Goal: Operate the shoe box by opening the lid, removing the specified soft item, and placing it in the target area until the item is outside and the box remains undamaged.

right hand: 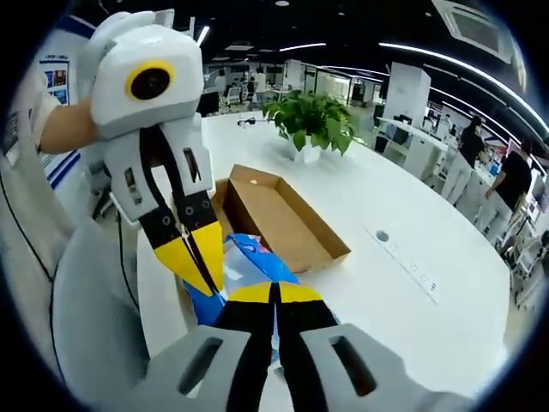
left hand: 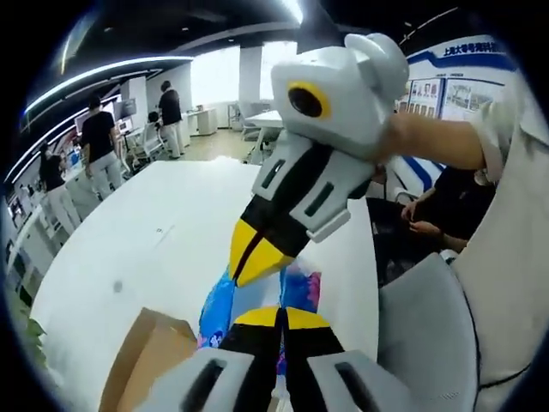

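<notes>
- Shoe box (right hand: 287, 219) lies open on the white tabletop (right hand: 403, 223), near the edge closest to the person, its brown interior showing; what looks like its lid (left hand: 146, 356) sits by the same edge in the left gripper view.
- Soft item (right hand: 244, 266), a blue printed bag or cloth, is held up just beside the box, apparently already clear of it.
- Left gripper (right hand: 199, 268) has its yellow tips closed on the item's top, taking the weight.
- Right gripper (right hand: 276, 296) has its jaws pressed together against the item lower down, probably to steady it, though the actual contact is hidden.
- Potted plant (right hand: 310, 120) stands well apart, toward the far edge.
</notes>
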A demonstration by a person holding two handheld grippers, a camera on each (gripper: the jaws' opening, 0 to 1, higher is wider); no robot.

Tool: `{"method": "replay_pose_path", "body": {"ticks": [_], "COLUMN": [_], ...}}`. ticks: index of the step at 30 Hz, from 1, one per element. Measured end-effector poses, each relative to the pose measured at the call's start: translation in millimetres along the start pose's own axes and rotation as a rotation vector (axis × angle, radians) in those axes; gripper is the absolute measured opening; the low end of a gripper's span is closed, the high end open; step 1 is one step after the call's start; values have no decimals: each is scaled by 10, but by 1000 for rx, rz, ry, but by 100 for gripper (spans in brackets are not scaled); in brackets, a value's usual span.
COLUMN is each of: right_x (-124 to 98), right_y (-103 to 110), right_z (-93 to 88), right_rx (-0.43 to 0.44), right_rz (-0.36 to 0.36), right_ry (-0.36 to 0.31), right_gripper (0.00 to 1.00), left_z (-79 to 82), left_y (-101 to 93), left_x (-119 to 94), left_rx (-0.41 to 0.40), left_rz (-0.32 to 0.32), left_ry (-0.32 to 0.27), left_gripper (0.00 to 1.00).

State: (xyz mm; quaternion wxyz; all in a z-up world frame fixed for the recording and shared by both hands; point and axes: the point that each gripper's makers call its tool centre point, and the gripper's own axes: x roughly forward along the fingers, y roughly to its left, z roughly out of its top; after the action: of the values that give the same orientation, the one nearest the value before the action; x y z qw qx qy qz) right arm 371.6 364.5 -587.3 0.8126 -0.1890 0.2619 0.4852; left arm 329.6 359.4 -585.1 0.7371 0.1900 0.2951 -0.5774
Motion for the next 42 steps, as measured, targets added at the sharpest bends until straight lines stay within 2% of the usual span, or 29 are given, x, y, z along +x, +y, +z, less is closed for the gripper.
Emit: {"method": "replay_pose_path", "body": {"ticks": [14, 24, 34, 42], "right_x": [-363, -591, -687, -762], "right_y": [-344, -633, -873, -1141], "right_z": [-354, -657, -889, -1135], "right_rx": [39, 74, 84, 106], "right_rz": [-26, -25, 2, 2], "right_ry": [24, 45, 72, 94], "right_gripper": [0, 0, 0, 0], "left_z": [398, 574, 782, 861], "left_y": [-70, -73, -75, -38], "left_x": [535, 883, 1279, 1622], "left_rx": [45, 52, 44, 39], "left_rz": [-70, -120, -182, -220], "left_ry": [-11, -4, 2, 23], "left_gripper": [0, 0, 0, 0]}}
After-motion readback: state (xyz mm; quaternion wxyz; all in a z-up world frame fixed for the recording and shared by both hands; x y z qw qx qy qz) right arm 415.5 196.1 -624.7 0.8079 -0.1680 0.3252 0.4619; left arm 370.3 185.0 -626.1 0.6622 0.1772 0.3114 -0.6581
